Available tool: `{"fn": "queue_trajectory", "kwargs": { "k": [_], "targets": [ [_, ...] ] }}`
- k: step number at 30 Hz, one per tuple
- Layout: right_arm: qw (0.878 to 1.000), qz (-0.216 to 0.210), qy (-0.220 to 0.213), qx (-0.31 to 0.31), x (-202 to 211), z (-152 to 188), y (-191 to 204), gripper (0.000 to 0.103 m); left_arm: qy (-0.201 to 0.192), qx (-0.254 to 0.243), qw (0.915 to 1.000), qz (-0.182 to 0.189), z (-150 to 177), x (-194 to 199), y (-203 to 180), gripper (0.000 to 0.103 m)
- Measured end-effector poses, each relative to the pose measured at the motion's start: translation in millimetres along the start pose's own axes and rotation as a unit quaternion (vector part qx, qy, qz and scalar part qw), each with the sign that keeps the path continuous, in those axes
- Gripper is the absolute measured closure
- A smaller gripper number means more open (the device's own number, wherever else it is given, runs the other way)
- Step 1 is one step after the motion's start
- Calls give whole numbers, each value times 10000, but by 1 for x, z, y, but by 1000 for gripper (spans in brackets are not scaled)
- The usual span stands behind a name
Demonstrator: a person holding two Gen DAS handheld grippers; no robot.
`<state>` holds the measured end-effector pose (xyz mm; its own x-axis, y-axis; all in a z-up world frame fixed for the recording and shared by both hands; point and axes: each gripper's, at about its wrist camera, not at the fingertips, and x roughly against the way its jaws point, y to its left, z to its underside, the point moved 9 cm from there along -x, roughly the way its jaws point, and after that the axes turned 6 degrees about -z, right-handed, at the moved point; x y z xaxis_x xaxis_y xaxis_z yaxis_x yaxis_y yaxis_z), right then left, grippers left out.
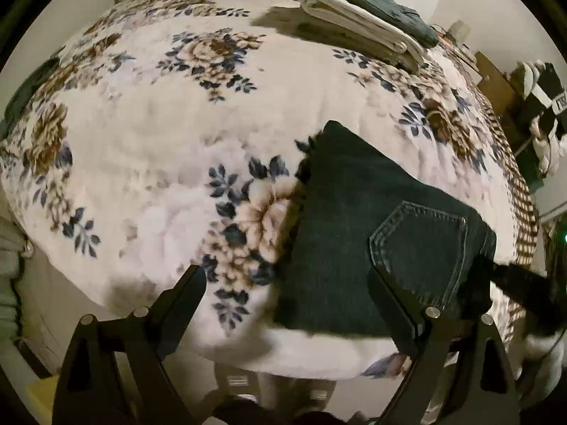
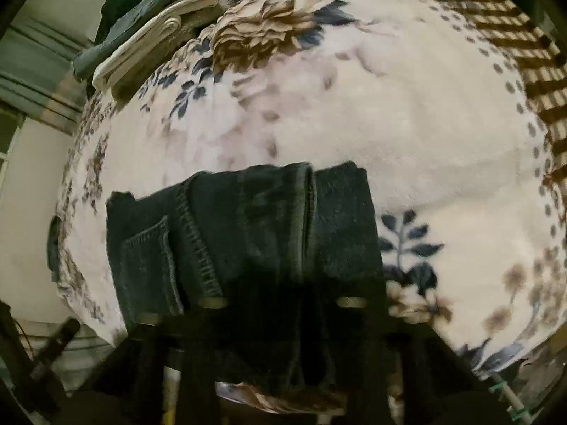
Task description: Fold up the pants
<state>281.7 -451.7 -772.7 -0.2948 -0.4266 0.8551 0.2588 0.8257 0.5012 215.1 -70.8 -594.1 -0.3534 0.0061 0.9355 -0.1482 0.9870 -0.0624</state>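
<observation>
Floral fleece blanket [image 1: 184, 113] covers the bed, pale walls [image 1: 503, 10] behind, dim warm light

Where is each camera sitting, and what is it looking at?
Left wrist: sits on the left gripper, looking across the flowery blanket at the folded dark jeans; its two open fingers show.
Right wrist: sits on the right gripper, looking down close on the jeans, which hide its dark fingers.
Both views share the jeans, the blanket and the stack of folded clothes at the far edge.
</observation>
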Motion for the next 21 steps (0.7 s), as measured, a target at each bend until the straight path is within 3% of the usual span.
{"fn": "queue_trajectory", "kwargs": {
  "k": [6, 12, 17, 21],
  "targets": [
    [9992, -171, -317, -184, 51, -12, -8, 95, 42, 198, 9989, 431, -25, -4, -25, 10],
    [9979, 38, -422, -486, 106, -23, -65, 95, 262, 241, 9954, 891, -47, -24, -54, 10],
    [9965, 405, -250, -688, 96, -26, -118, 95, 504, 230, 9920, 1130, -57, -54, -82, 10],
    [9950, 507, 80, -852, 73, -18, -147, 90, 1187, 452, 9796, 1558, -50, -95, -105, 10]
  ]
}}
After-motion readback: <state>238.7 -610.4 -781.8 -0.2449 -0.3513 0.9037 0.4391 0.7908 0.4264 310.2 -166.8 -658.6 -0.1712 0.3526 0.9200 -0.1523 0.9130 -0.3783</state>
